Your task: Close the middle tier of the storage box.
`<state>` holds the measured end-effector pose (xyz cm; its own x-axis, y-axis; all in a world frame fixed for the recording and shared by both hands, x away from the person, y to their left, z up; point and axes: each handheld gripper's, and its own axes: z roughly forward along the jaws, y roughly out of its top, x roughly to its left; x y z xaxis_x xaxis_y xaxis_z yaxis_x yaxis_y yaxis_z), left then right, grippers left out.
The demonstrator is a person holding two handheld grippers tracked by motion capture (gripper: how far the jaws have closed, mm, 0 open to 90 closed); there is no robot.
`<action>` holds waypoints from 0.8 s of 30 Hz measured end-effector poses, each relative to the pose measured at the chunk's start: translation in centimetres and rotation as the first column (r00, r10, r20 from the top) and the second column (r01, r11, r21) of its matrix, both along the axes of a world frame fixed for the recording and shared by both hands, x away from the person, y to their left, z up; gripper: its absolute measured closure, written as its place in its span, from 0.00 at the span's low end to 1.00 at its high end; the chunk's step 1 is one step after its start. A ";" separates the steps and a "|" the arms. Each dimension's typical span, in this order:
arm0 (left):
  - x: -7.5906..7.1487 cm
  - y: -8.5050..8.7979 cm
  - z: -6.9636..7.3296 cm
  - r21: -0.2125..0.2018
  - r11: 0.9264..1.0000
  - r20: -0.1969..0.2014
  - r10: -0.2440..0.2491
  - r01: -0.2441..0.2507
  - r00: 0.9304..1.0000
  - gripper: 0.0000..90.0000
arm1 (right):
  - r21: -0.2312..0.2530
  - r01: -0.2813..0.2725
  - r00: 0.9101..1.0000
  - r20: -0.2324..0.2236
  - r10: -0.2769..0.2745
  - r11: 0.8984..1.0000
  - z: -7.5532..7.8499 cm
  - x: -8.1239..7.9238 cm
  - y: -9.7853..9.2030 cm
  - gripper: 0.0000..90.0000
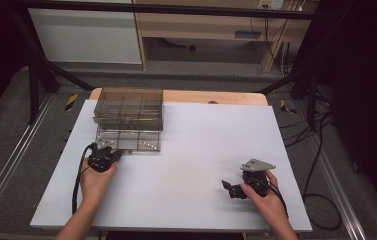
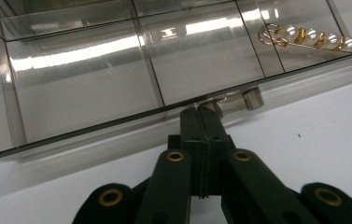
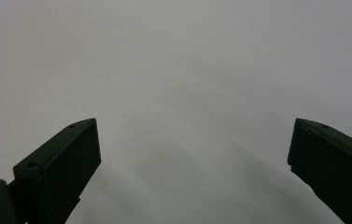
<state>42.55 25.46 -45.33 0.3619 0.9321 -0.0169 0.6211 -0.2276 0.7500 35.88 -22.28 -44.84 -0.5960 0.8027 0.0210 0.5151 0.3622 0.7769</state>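
Left gripper (image 2: 200,112) pinched tight at knob (image 2: 253,98) zone of smoked drawer (image 2: 117,74), pulled out at table's (image 1: 191,165) far left. Pearl clip (image 2: 311,38) in end compartment. Right gripper (image 3: 192,149) spread wide, well apart, over bare tabletop.

the left gripper (image 1: 107,151) sits at the left, held from behind by the left hand (image 1: 96,180), its jaws pressed together and pointing away from the person. the right gripper (image 1: 232,189), held in the right hand (image 1: 266,197) at the right, points leftward with its jaws spread wide and nothing between them
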 end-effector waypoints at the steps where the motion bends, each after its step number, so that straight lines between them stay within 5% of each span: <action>1: 0.0 0.0 0.0 -0.001 1.000 0.000 0.000 0.000 1.000 1.00 | 0.001 0.001 1.000 -0.001 -0.001 1.000 0.0 0.0 0.0 0.03; 24: 0.1 0.1 0.1 -0.022 1.000 -0.007 -0.002 0.001 1.000 1.00 | -0.001 -0.003 1.000 -0.002 0.003 1.000 0.0 0.0 0.0 0.03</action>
